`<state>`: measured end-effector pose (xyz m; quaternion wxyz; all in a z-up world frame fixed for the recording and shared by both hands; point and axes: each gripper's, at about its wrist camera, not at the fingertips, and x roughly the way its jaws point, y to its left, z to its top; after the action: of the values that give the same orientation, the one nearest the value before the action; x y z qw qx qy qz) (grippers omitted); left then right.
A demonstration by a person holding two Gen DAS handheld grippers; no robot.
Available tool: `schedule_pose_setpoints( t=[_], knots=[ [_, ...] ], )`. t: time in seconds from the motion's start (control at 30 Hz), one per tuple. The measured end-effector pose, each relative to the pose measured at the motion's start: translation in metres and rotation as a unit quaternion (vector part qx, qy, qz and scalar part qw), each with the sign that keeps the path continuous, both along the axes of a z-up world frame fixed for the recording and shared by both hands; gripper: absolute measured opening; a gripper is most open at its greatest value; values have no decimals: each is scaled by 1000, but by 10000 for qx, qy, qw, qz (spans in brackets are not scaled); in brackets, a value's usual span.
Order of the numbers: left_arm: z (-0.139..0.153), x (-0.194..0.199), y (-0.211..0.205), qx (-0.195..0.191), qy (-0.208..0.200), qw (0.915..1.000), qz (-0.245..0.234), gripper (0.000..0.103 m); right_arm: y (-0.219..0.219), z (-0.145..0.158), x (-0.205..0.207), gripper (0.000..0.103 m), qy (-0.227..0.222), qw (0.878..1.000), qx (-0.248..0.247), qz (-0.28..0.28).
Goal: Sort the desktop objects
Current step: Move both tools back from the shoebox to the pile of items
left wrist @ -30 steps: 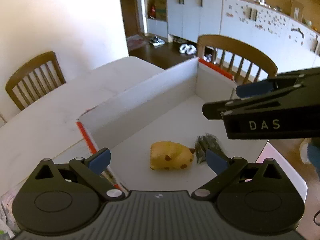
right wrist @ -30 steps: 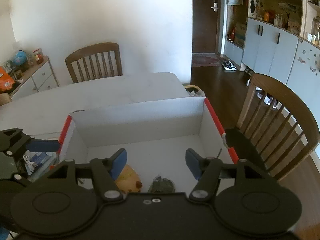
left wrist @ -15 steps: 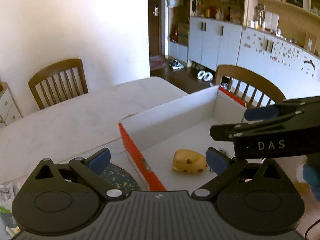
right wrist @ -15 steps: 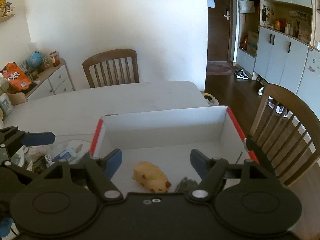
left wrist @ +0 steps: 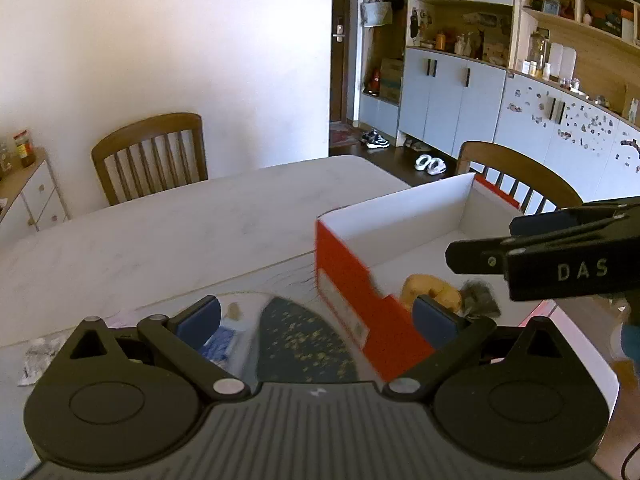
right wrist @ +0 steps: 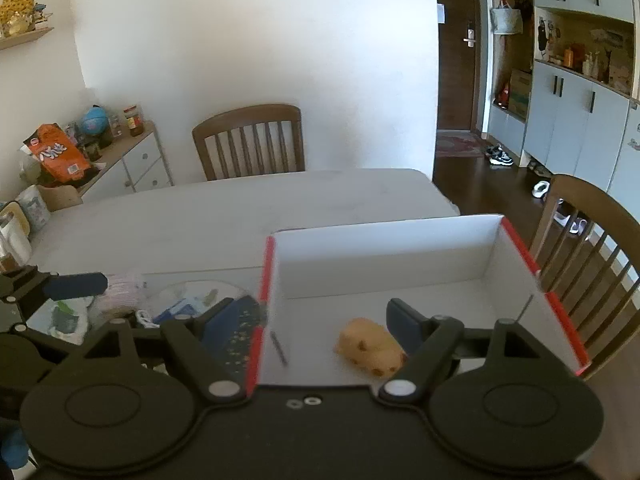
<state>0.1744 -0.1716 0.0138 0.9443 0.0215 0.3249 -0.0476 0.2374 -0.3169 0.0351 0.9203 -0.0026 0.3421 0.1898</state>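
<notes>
An open box, orange-red outside and white inside, stands on the white table. A yellow spotted toy and a dark crumpled thing lie inside it. A thin grey stick lies on the box floor. My left gripper is open and empty, above the box's left wall and a dark speckled plate. My right gripper is open and empty over the box's left wall; it shows from the side in the left wrist view.
Left of the box, small packets and a pink cloth lie on and by the plate. Wooden chairs stand behind and right of the table. A sideboard is at far left.
Both grippers have pulled back and shifted left, away from the box interior. The box now sits to the right in both views and the plate with clutter has come into view. Both stayed open.
</notes>
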Motion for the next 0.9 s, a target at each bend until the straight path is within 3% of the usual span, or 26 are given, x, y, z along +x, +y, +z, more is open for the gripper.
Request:
schedule_pose_setpoints(
  t=[0.47,0.9],
  knots=[
    [-8,-37,80,-19,-97,9982,594,103,71,-3,-24,85,139,9993,213,292],
    [-22,-68,146,88,-282,9965,788,103,124,-12,-49,102,120,9966,320,749]
  ],
)
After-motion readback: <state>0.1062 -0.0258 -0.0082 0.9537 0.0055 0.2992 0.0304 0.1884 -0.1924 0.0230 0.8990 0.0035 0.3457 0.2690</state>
